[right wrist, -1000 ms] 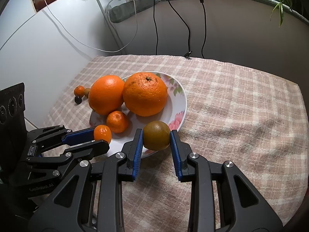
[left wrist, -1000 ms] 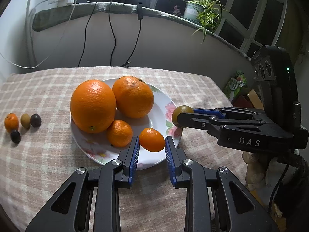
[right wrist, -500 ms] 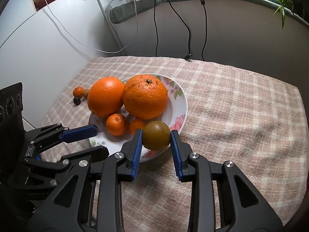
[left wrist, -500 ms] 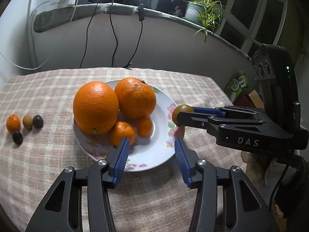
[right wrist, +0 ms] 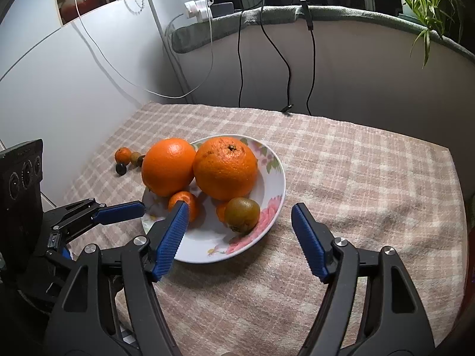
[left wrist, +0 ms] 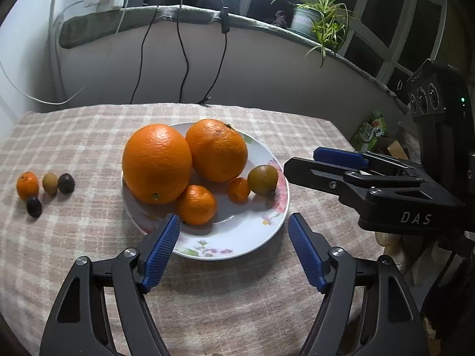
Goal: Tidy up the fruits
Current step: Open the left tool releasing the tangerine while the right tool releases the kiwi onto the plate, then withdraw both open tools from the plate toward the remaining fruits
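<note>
A flowered white plate [left wrist: 237, 240] [right wrist: 207, 237] on the checked cloth holds two big oranges [left wrist: 156, 163] [right wrist: 225, 172], a mandarin [left wrist: 196, 204], a tiny orange fruit [left wrist: 239, 190] and a brownish-green fruit [left wrist: 262, 179] [right wrist: 242, 214]. My left gripper [left wrist: 233, 244] hangs over the plate's near rim, its jaws opening, nothing between them. My right gripper [right wrist: 240, 237] stands at the plate's right side, jaws opening wide; the brownish-green fruit lies on the plate ahead of its fingertips, free of the pads. Several small fruits [left wrist: 44, 185] [right wrist: 129, 160] lie on the cloth left of the plate.
The table's far edge meets a curved grey wall with hanging cables [left wrist: 181, 59]. A potted plant [left wrist: 314, 20] stands on the ledge. Boxes [left wrist: 374, 136] sit beyond the table's right edge. A white panel [right wrist: 59, 89] borders the left side.
The left gripper let go of the tiny orange fruit, which now rests on the plate. The right gripper let go of the brownish-green fruit onto the plate. Both sets of jaws have spread wide.
</note>
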